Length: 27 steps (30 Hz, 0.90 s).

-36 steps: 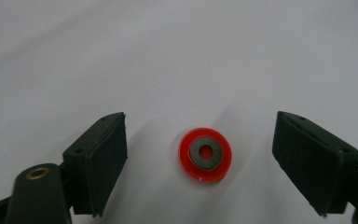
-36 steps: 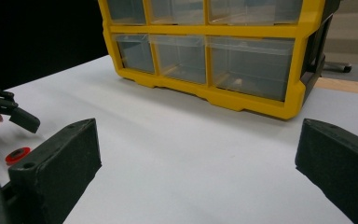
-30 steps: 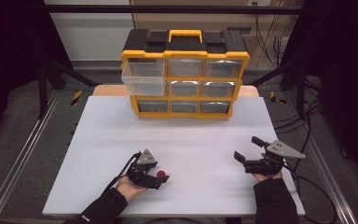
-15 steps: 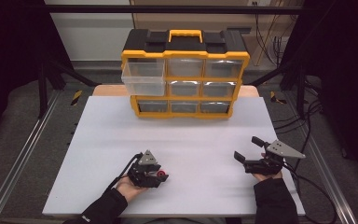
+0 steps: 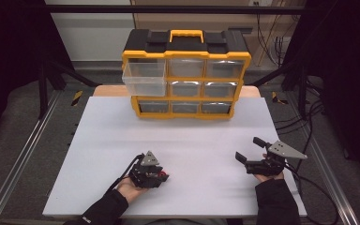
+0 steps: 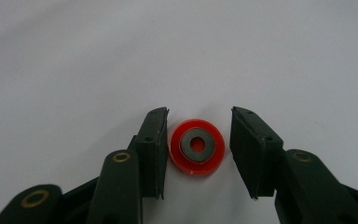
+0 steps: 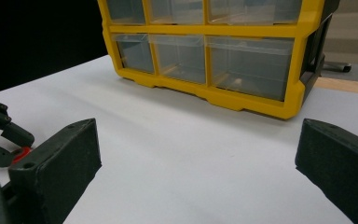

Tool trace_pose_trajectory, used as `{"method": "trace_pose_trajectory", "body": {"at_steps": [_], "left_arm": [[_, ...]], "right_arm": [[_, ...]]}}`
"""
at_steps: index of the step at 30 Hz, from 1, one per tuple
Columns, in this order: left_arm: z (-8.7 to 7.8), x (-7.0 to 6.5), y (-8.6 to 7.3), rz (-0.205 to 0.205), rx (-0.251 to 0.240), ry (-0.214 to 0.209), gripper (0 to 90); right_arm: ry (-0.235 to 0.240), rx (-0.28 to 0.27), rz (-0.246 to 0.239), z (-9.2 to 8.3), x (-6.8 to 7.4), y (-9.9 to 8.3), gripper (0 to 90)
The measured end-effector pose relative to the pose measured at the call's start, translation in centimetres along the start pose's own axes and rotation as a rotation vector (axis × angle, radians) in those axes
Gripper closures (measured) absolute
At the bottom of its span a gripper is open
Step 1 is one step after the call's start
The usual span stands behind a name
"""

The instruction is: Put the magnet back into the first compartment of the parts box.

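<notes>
I am closing my left claw on a small red plastic disc with a grey metal ring at its centre, which lies flat on the white worktop; its jaws have just been narrowing and stand just beside the rim, a sliver apart on one side. By my judgement the next move calls for a full pinch, then a lift toward the yellow drawer cabinet's pulled-out clear drawer. My right claw rests wide and empty, pointing level at the cabinet.
</notes>
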<state>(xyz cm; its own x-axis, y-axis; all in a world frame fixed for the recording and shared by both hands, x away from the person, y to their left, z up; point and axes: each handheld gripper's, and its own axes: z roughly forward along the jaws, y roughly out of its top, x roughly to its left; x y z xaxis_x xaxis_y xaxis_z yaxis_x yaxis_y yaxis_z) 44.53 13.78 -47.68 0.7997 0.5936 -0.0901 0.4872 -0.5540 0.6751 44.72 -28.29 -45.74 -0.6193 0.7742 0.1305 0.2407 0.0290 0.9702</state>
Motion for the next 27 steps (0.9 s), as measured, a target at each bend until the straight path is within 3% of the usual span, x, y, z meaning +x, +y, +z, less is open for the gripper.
{"method": "trace_pose_trajectory", "body": {"at_steps": [12, 27], "left_arm": [[0.02, -0.29, 0.17, 0.018, 0.019, 0.026, 60.6], [-0.01, -0.15, 0.23, 0.009, 0.019, 0.021, 61.8]], "right_arm": [[0.0, -0.002, 0.002, -0.01, -0.01, 0.01, 0.5], [-0.001, -0.004, -0.003, -0.03, -0.04, 0.02, 0.5]]}}
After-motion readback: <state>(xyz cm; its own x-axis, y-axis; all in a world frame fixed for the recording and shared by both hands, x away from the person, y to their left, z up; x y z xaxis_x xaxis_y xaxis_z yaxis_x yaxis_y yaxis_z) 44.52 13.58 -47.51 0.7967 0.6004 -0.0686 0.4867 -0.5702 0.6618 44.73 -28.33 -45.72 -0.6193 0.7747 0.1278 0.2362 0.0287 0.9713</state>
